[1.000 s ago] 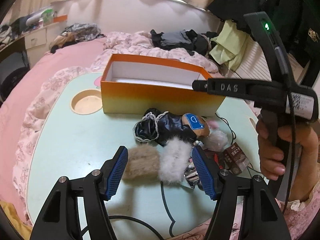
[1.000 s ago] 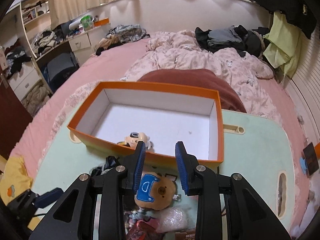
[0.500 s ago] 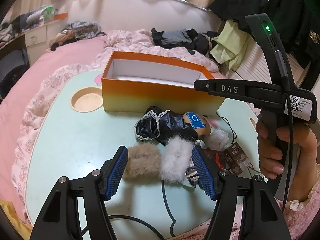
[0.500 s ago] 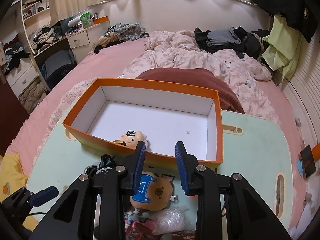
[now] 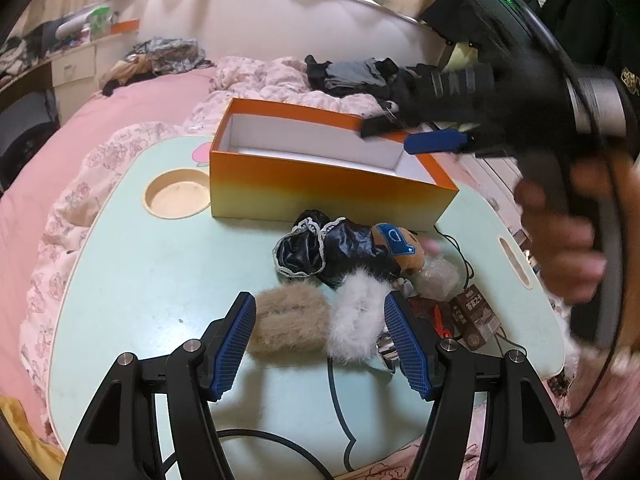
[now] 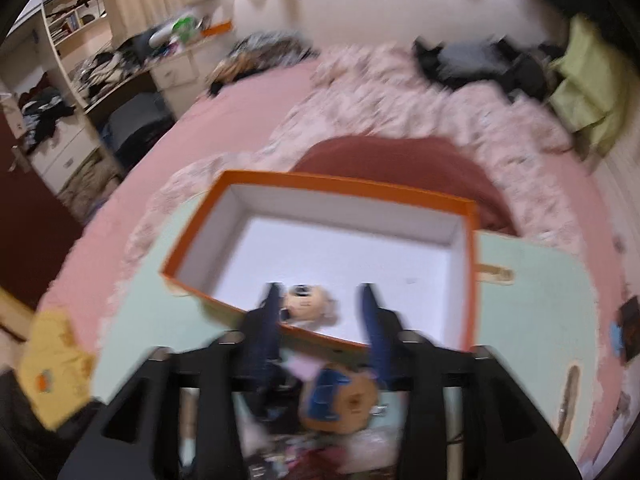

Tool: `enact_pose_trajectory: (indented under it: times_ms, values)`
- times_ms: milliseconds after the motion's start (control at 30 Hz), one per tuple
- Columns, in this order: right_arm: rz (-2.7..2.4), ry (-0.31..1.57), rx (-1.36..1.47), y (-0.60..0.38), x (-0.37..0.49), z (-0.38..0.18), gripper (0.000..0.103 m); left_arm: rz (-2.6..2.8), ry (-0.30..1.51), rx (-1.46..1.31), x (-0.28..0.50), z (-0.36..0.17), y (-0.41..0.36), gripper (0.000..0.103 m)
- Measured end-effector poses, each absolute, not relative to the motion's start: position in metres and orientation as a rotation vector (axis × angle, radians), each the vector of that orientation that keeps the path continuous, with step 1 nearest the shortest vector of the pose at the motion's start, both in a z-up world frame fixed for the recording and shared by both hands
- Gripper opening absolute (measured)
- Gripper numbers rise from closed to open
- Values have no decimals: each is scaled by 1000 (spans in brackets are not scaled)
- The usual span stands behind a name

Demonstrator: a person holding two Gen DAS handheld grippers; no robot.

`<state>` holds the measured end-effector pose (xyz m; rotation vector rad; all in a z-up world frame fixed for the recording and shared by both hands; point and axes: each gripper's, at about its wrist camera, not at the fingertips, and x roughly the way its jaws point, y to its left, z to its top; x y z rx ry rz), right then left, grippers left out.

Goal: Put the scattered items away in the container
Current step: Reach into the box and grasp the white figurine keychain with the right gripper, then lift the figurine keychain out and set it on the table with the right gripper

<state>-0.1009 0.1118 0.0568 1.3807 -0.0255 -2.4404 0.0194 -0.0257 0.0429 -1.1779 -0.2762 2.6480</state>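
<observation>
- Bench, pale green, set on a pink bed; round recess at its 10 o'clock corner in the left wrist view.
- Orange box, white inside, standing on the far half of the bench, open on top.
- Inside the box, close to the near wall: one small plush figure, seen from the right wrist view between the blue pads of the right tool.
- Right tool blurred, hanging above the near edge of the box; jaws just been opening, now roughly half apart, nothing pressed between the pads; the figure lies lower, in the box.
- Same tool in the left wrist view at 2 o'clock, gripped by a hand, its blue pad over the right end of the box.
- Left tool low over the near part of the bench, jaws well apart, straddling a tan fur puff and a white fur puff lying side by side, touching each other; cannot tell whether the pads press on the fur.
- Beyond the puffs, toward 12 o'clock: black satin cloth with lace trim, and at its right a brown bear plush with a blue patch.
- At 3 o'clock of the white puff: small brown carton, clear wrapper, red bits, black cable trailing toward the near edge.
</observation>
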Motion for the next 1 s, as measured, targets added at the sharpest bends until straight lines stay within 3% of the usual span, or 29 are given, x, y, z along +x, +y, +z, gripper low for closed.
enact_pose_trajectory:
  times_ms: [33,133,600,633,733,800,1000]
  values:
    - [-2385,-60,1423,108,-109,58,69,2650,-278,-1176,20,43,-26,66]
    - [-2265,-105,1552,99,-134,55,69,2653,-283,-1176,20,42,-28,66]
    - [-2003,45,2025,75,-187,-21,68,2656,-350,-1186,20,34,-47,66]
    - [-2013,84,2032,75,-186,-26,59,2656,-354,-1187,20,34,-48,66]
    - [-2054,137,1994,74,-181,-28,52,2653,-370,-1192,19,32,-50,66]
    - [-2047,103,1985,77,-179,-25,40,2651,-374,-1194,19,32,-50,66]
    - [-2065,88,1936,81,-179,-19,40,2650,-361,-1191,18,32,-49,66]
